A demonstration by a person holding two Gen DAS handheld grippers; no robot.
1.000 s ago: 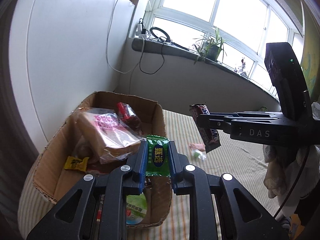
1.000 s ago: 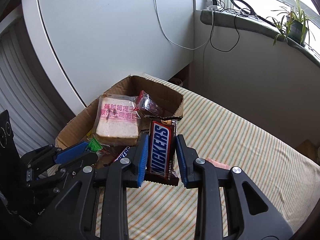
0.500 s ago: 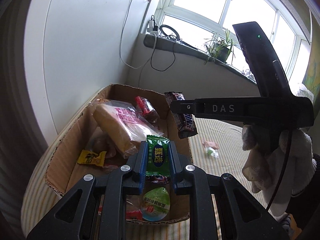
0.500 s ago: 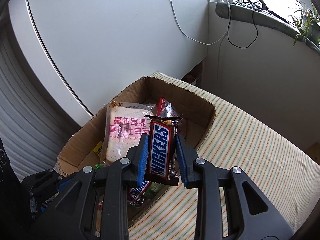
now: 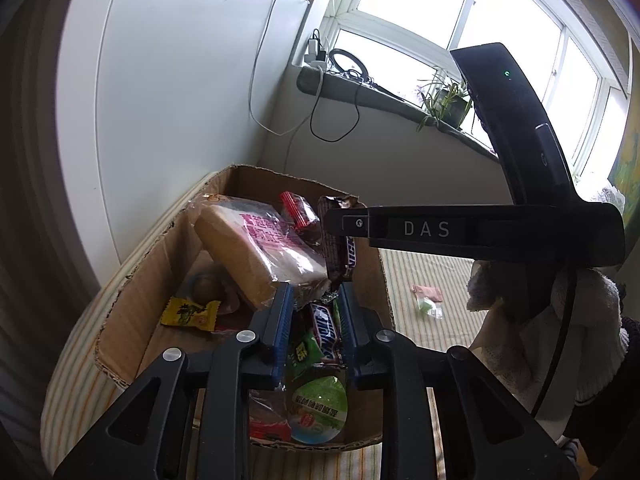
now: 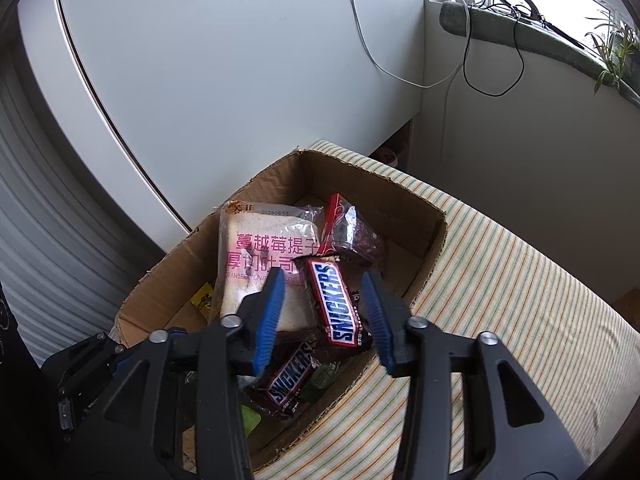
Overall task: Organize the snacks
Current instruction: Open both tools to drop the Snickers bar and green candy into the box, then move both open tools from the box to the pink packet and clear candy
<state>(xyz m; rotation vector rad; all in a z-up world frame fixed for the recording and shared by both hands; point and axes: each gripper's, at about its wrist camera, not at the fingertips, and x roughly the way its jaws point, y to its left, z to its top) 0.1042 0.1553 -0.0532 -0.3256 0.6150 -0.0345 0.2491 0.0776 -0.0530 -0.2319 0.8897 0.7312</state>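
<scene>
Snickers bar in its brown wrapper (image 6: 334,306) hangs loose between the opening blue-padded jaws of the right gripper (image 6: 326,312), long axis along the fingers, directly above the brown cardboard box (image 6: 404,216), which already holds other snacks.

White wall (image 5: 180,80) — bright window (image 5: 420,20) — striped cloth (image 6: 520,320) below.

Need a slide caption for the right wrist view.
Right gripper opening over the cardboard box, a Snickers bar loose between its blue pads.
</scene>
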